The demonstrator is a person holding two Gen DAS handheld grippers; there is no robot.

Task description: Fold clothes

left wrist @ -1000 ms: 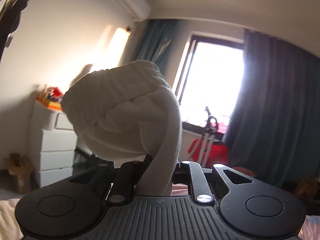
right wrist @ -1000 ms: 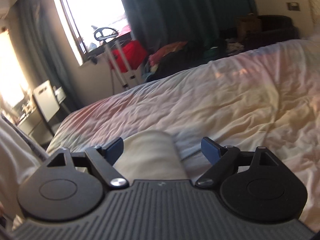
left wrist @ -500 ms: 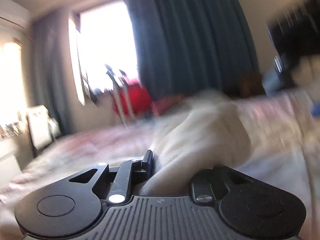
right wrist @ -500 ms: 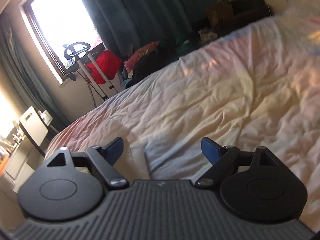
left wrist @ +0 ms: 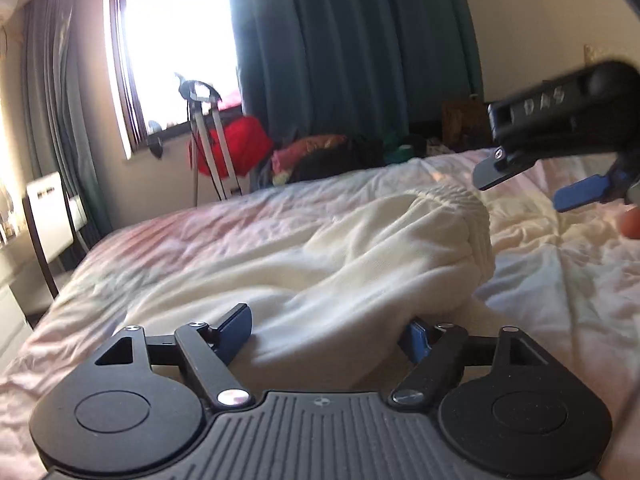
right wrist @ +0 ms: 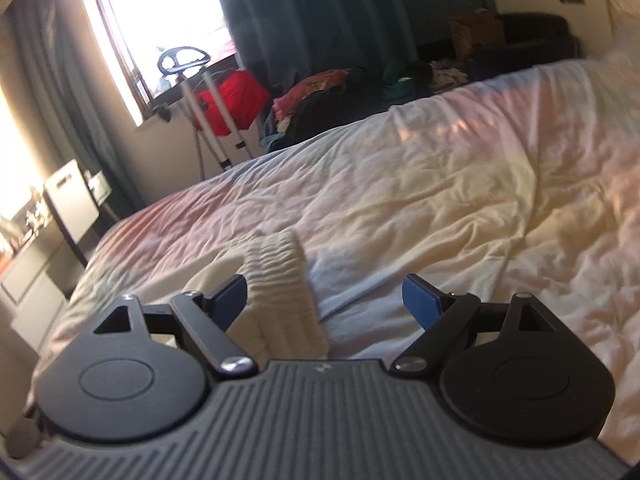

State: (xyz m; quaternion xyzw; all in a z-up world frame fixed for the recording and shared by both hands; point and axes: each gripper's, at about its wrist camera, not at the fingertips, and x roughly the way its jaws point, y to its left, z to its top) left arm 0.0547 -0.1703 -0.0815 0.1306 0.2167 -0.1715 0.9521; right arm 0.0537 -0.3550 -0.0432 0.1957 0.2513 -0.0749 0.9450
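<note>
A cream garment [left wrist: 360, 264], soft knit with a ribbed band [right wrist: 280, 280] at one end, is lying bunched on the bed [right wrist: 420, 200], whose pale sheet is showing creases throughout. The left gripper [left wrist: 328, 330] is sitting low at the near edge of the garment with its blue-padded fingers [left wrist: 236, 328] spread wide; cloth is mounding between them but nothing is clamping it. The right gripper [right wrist: 324, 300] is hovering over the ribbed band, jaws likewise wide apart and holding nothing; the band is lying beside its left finger. Beyond the bed, a heap of mixed clothing [right wrist: 340, 96] is resting against dark teal curtains [left wrist: 360, 40], and a red bag [right wrist: 232, 100] is standing under the bright window [left wrist: 176, 32].
</note>
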